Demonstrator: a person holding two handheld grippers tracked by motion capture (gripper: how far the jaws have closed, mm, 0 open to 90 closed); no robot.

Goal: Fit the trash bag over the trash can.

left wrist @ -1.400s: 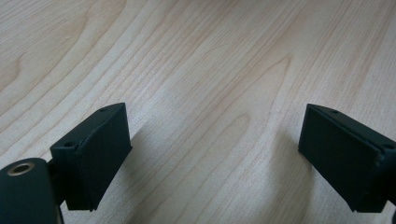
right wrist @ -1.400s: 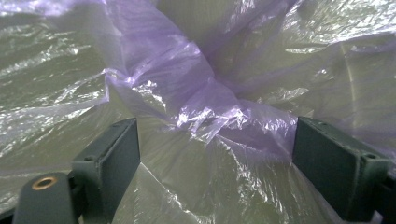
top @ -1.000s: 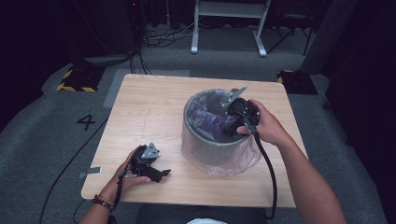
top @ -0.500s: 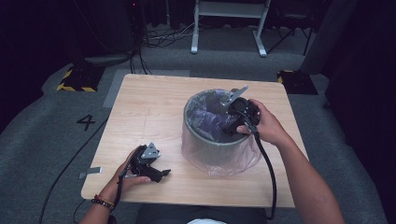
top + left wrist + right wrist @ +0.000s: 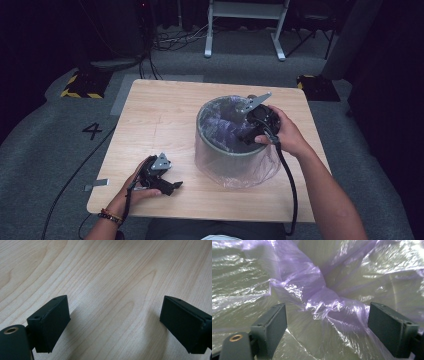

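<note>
A round grey bin (image 5: 231,155) stands on the wooden table (image 5: 155,115), lined with a thin purple plastic bag (image 5: 225,127) whose edge hangs down over the outside. My right gripper (image 5: 245,136) reaches over the bin's right rim, pointing down inside. In the right gripper view its jaws stand wide apart around a crumpled fold of the bag (image 5: 319,297), not touching it. My left gripper (image 5: 172,189) rests near the table's front left, held in a hand. Its jaws are open over bare wood (image 5: 112,290).
A cable (image 5: 287,185) trails from the right gripper along the forearm. Beyond the table are a white metal stand (image 5: 245,25), floor cables and yellow-black striped blocks (image 5: 80,86). The grey floor carries a "4" mark (image 5: 92,131).
</note>
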